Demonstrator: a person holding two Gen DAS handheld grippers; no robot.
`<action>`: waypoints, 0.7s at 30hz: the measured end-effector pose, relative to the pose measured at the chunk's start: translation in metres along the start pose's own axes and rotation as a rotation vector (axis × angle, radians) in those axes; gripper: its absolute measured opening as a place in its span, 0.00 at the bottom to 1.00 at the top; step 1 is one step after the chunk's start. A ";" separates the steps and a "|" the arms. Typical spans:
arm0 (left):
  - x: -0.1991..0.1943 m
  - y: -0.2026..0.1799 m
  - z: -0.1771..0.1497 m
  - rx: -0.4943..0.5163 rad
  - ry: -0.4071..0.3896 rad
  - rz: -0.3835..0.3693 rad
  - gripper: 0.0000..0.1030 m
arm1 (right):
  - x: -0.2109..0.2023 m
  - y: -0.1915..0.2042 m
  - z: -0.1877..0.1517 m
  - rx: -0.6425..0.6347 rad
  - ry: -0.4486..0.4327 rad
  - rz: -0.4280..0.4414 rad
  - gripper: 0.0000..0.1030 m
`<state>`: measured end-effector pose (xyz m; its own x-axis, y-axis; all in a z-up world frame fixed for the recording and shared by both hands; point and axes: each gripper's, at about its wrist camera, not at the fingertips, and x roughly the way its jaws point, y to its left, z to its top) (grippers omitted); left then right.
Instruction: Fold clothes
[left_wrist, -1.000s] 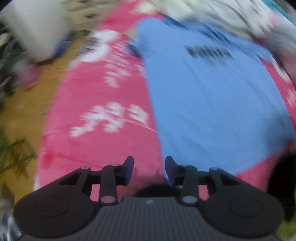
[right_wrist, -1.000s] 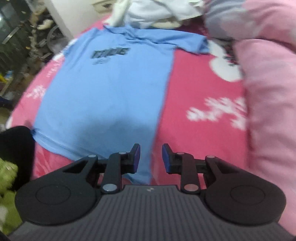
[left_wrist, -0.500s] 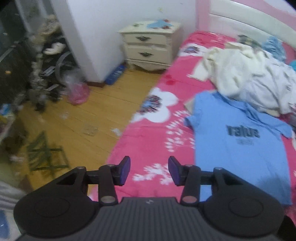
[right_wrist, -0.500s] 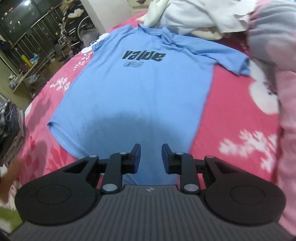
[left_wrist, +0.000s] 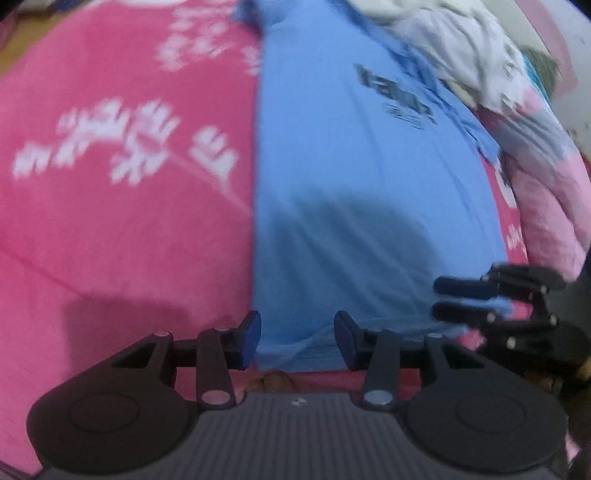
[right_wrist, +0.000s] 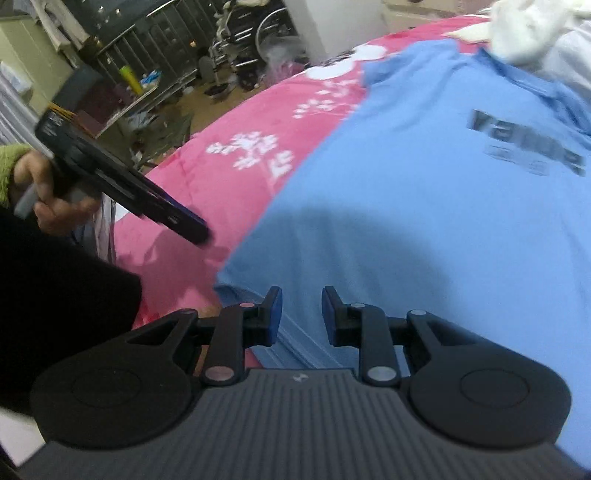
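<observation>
Blue tee (left_wrist: 369, 206) flat on pink bedspread (left_wrist: 129, 206); left tool (left_wrist: 297, 338), right tool (right_wrist: 301, 315) both agape, holding nothing.

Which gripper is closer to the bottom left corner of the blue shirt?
Left. The left gripper is open right at that corner of the blue shirt. The right gripper is open over the hem, further along toward the middle.

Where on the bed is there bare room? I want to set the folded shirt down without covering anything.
Free: the pink bedspread left of the blue shirt, out to the bed's floor-side edge. Crowded: the head end, where a heap of pale clothes overlaps the shirt's collar, and the right side, taken by a pink quilt.
</observation>
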<state>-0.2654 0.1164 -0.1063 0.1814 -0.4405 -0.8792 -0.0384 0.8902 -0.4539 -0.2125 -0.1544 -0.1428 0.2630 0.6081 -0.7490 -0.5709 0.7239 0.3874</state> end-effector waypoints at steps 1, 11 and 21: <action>0.005 0.008 -0.001 -0.015 0.005 -0.008 0.35 | 0.010 0.004 0.003 0.021 0.004 -0.003 0.21; 0.009 0.022 -0.019 0.026 -0.018 -0.052 0.32 | 0.052 0.036 -0.044 0.142 0.218 -0.115 0.18; 0.042 0.002 -0.026 0.066 0.060 0.010 0.33 | 0.022 -0.003 -0.041 0.269 0.000 -0.243 0.19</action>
<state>-0.2828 0.0965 -0.1483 0.1216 -0.4363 -0.8916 0.0258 0.8993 -0.4365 -0.2367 -0.1566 -0.1821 0.3659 0.4074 -0.8368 -0.2664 0.9073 0.3253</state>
